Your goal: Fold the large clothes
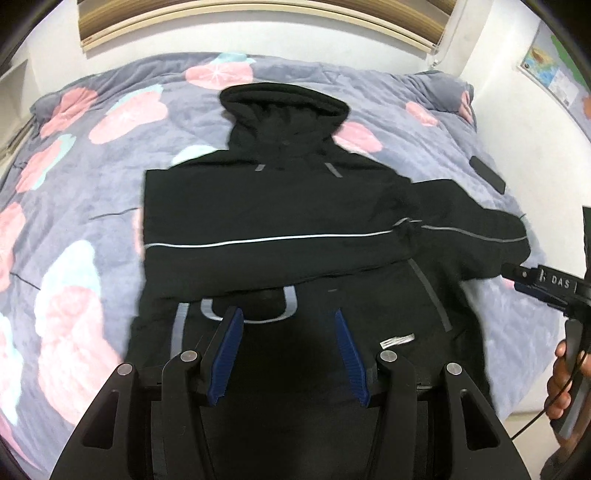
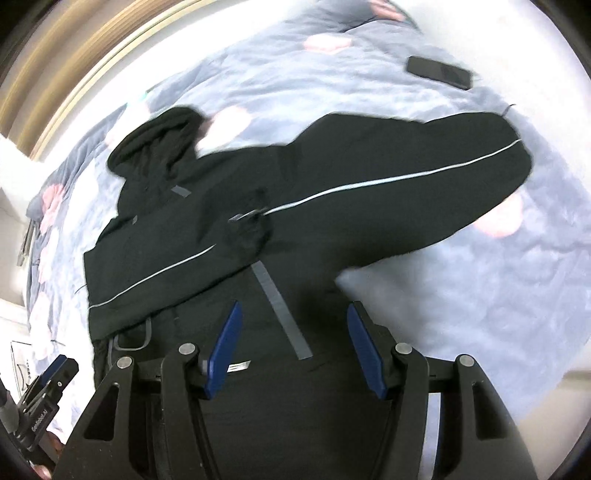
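A black hooded jacket (image 1: 295,206) with thin white piping lies flat on the bed, hood at the far end. One sleeve is folded across the chest; the other sleeve (image 2: 424,173) sticks out to the right. My left gripper (image 1: 286,317) is open and empty above the jacket's lower hem. My right gripper (image 2: 293,314) is open and empty above the jacket's lower right side. The right gripper also shows at the right edge of the left wrist view (image 1: 550,284). The left gripper shows at the bottom left of the right wrist view (image 2: 48,380).
A grey-blue quilt (image 1: 110,177) with pink and mint flowers covers the bed. A black phone (image 2: 439,72) lies on the quilt beyond the right sleeve. A wooden headboard (image 1: 258,18) and white walls stand behind.
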Motion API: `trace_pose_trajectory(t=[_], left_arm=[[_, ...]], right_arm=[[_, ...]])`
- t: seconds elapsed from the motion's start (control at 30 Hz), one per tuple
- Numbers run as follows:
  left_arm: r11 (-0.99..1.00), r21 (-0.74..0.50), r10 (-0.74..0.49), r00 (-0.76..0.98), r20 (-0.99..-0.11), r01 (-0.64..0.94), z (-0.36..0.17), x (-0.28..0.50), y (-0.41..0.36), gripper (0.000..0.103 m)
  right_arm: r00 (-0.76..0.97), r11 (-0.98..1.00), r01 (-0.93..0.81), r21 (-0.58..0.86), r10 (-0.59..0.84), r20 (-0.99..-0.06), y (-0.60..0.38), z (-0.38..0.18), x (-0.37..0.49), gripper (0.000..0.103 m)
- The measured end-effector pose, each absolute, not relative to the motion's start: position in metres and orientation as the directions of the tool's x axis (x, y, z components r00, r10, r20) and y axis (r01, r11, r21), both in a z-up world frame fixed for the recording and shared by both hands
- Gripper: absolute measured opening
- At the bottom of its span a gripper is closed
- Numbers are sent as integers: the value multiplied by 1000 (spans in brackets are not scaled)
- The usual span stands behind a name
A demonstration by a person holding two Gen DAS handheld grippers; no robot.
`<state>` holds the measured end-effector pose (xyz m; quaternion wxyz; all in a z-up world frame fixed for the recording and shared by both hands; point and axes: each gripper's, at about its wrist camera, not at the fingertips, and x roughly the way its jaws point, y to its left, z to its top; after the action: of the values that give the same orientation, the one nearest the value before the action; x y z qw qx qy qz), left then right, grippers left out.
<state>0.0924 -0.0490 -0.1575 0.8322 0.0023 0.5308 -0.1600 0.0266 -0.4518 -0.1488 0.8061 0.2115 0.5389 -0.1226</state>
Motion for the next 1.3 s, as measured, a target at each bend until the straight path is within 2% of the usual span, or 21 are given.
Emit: trace_pose_trajectory(t=[0.43, 0.57, 0.67, 0.9, 0.97, 1.3], left_arm=[[924, -151, -273, 329, -904, 352, -165, 87, -231, 54], [915, -106, -250, 340, -907, 390, -167, 105, -266, 54], [905, -109, -256, 324, -911, 411, -174, 126, -286, 54], [902, -260, -341, 200, -918, 346, -211, 190, -317, 54], [904, -266, -338, 180, -924, 334, -223, 206, -329, 54], [888, -266, -301, 38, -953, 375, -295, 251, -398, 54]], right_arm=[[341, 712, 673, 202, -55, -939, -709, -166, -24, 66], [363, 654, 720, 231, -71, -929, -771, -178, -22, 73], [379, 615, 742, 267, -56, -924, -807, -193, -8, 74], [355, 569, 772, 285, -13, -935, -853, -246, 32, 74], [351, 553, 781, 291, -2, -936, -863, -258, 37, 75], [356, 553, 775, 306, 18, -934, -884, -290, 52, 91]])
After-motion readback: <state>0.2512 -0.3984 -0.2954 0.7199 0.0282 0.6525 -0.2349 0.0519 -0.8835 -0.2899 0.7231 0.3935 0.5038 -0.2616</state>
